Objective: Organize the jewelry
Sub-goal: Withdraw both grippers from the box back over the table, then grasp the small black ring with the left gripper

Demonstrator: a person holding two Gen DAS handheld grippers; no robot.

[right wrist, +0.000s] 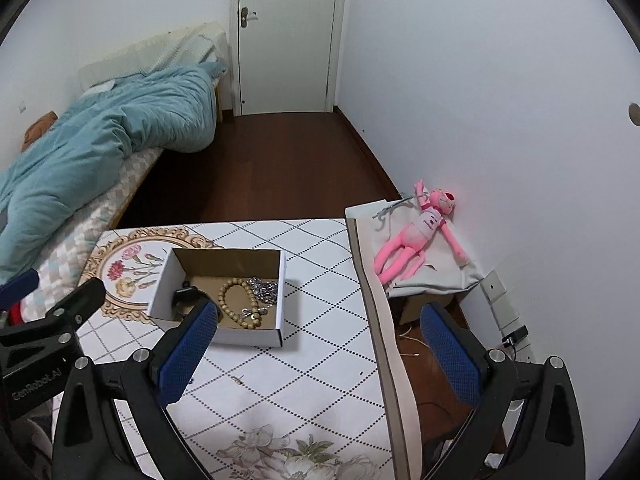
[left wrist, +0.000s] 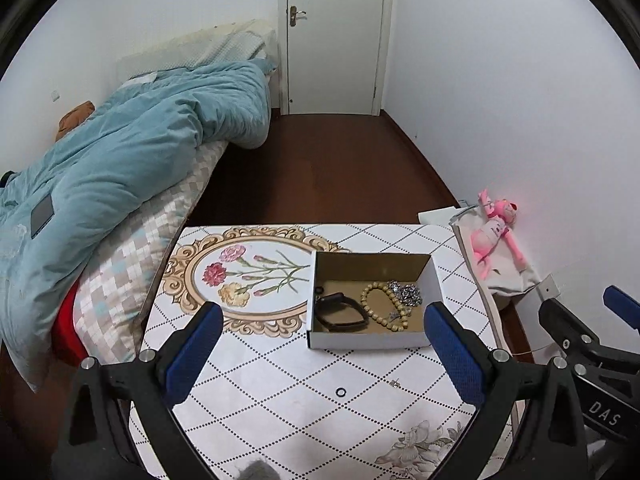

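Hovering wide open and empty, left gripper [left wrist: 324,344] and right gripper [right wrist: 320,344] frame lower centre; box [left wrist: 366,340] holding bead bracelet [left wrist: 384,304], ring [left wrist: 341,392] on table [left wrist: 280,400].

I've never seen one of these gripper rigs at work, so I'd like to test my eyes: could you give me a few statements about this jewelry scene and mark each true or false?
1. The bead bracelet lies inside the cardboard box. True.
2. The left gripper is clamped on the black band. False: its jaws are wide apart and hold nothing; the band lies in the box.
3. A small black ring lies on the table, outside the box. True.
4. The pink plush toy sits in the box. False: it lies on a cloth beside the table, by the wall.
5. The right gripper is open. True.
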